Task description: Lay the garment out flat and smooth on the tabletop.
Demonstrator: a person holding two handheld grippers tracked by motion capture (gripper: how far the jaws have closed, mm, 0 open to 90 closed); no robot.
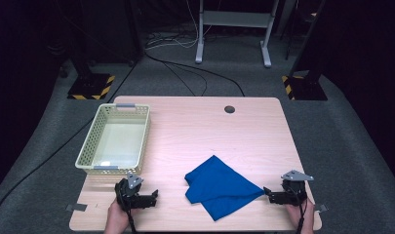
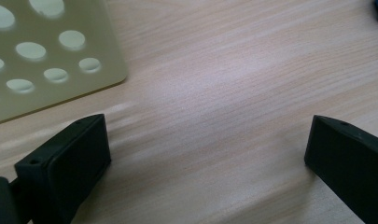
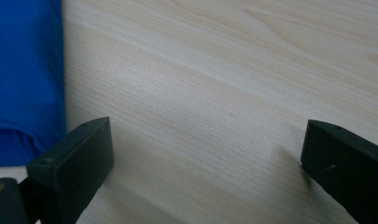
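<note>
My left claw (image 1: 153,196) rests low on the surface (image 1: 205,126), jaws spread wide with only bare wood between them. The basket (image 1: 136,141) sits just ahead of it, its perforated wall close to one jaw. My right claw (image 1: 268,194) is also wide apart, holding nothing. The blue cloth (image 1: 219,187) lies folded between my two claws, its corner just beside my right claw's jaw, not gripped.

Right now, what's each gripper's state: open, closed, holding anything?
Left gripper: open, holding nothing, over bare table beside the basket.
Right gripper: open, holding nothing, next to the blue cloth.
</note>
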